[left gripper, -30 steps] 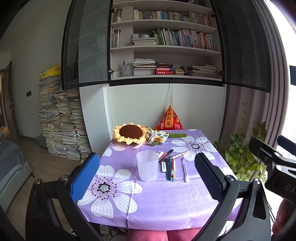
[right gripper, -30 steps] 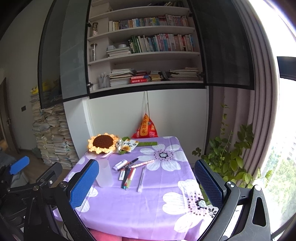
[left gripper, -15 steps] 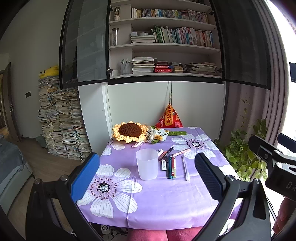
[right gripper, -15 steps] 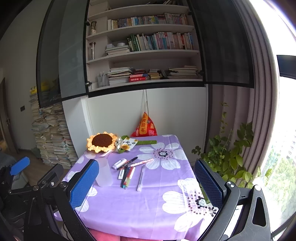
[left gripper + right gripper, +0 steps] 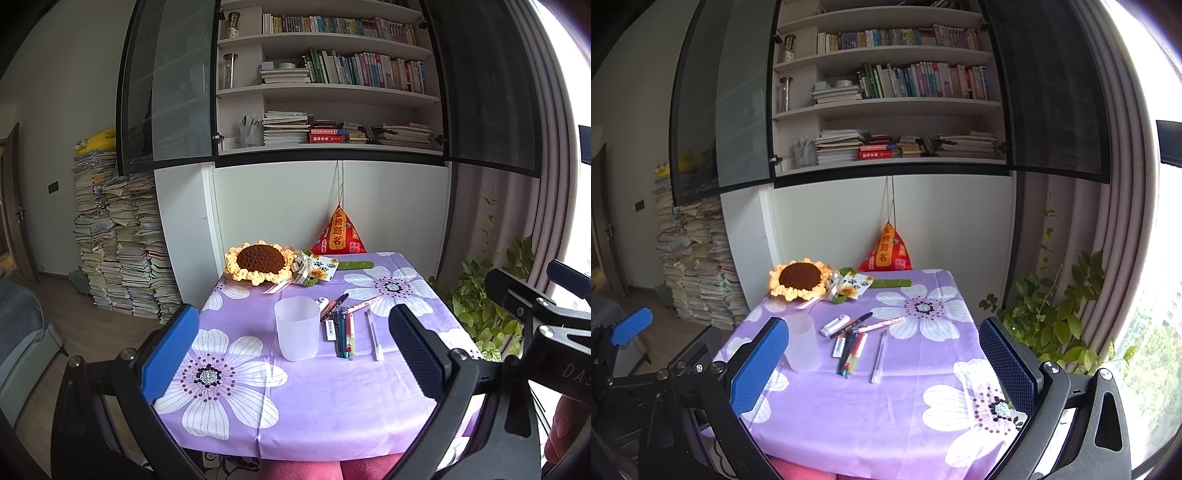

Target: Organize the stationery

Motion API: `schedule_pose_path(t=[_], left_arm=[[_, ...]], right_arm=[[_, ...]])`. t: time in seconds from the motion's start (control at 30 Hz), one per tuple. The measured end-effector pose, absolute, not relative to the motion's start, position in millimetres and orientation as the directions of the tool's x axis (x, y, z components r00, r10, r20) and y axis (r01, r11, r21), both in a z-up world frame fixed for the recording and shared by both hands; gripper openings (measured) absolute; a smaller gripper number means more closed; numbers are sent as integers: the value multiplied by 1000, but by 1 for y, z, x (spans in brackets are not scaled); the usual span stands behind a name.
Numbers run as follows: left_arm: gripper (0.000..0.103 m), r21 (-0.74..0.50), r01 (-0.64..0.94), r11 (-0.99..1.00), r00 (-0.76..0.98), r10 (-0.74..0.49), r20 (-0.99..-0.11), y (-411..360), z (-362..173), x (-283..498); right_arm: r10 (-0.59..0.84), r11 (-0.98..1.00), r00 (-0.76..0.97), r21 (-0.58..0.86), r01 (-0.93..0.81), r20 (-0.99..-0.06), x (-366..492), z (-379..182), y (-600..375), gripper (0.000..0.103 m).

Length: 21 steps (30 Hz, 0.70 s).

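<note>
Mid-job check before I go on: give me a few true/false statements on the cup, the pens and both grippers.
1. The translucent cup stands upright on the purple tablecloth. True.
2. The pens are inside the cup. False: they lie on the cloth beside it.
3. The left gripper is shut on a pen. False: it is open and holds nothing.
4. The right gripper is open. True.
5. A crochet sunflower lies at the table's far edge. True.

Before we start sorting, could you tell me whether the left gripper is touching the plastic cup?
Apart: the left wrist view shows the open left gripper well short of the plastic cup.
</note>
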<state>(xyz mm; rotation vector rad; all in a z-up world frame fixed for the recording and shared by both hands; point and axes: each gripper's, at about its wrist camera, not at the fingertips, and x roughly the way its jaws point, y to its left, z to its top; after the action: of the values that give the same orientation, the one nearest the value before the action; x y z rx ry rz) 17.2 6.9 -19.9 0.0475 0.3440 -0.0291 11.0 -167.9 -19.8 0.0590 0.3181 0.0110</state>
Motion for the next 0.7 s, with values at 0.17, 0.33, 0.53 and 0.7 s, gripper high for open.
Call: schedule_pose_path(t=[0.17, 0.33, 0.53, 0.7], left_arm=[[102, 44, 47, 998, 936, -28, -351, 7, -27, 27], [102, 45, 43, 998, 934, -24, -356, 7, -30, 36], [102, 41, 27, 999, 937, -11, -348, 10, -26, 42], [102, 37, 15, 999, 934, -1, -357, 11, -28, 50]], right_arm=[[15, 998, 944, 55, 3, -330, 21, -23, -167, 103], [4, 998, 941, 56, 16, -339, 31, -23, -169, 103], [11, 999, 943, 50, 6, -332, 38, -22, -168, 103], [15, 998, 946, 57, 4, -325, 40, -23, -168, 103]])
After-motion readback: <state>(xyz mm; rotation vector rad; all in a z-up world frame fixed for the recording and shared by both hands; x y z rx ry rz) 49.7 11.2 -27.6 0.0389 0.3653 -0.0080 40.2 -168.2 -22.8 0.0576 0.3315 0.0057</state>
